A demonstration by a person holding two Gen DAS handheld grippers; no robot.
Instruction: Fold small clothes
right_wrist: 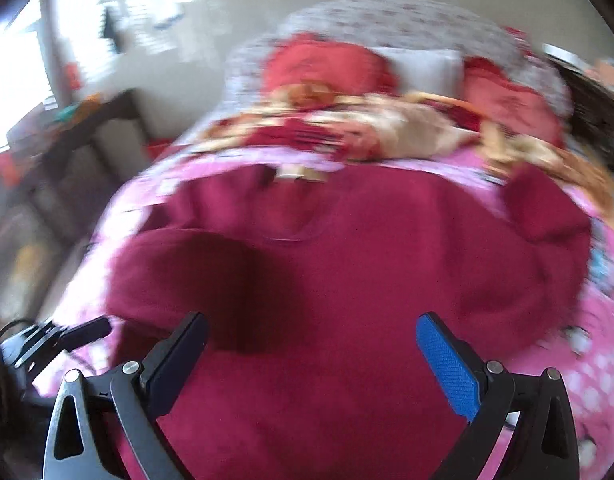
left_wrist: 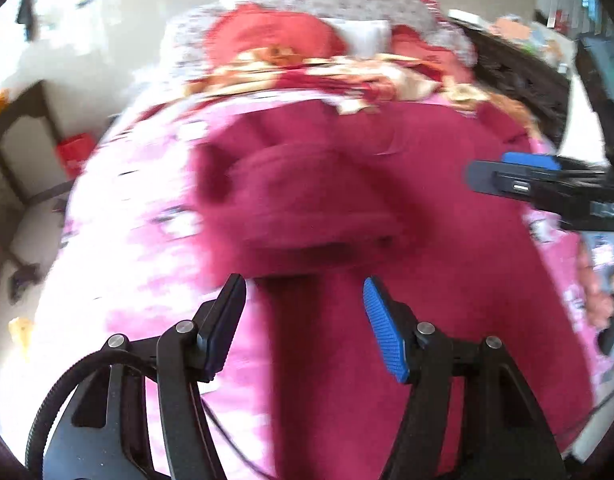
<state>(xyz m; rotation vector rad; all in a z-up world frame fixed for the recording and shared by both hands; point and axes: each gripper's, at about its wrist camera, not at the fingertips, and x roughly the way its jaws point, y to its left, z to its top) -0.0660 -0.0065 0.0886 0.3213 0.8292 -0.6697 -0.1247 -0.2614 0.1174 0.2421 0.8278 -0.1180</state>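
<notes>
**Loose sleeve fold, likely to slip**

Maroon sweater point(right_wrist: 347, 264) spread front-up on pink bedsheet point(left_wrist: 139, 208). Left sleeve point(left_wrist: 275, 200) folded across the chest, lumpy and unpressed. Right sleeve point(right_wrist: 547, 208) not yet folded, bunched near the floral blanket point(right_wrist: 387, 128). Left gripper point(left_wrist: 303, 312) parted, holding nothing. Right gripper point(right_wrist: 311, 352) wide apart, empty, hovering over the hem. Could spring back if the body gets tugged; thick fabric could double-grab under a deep pinch.
</notes>
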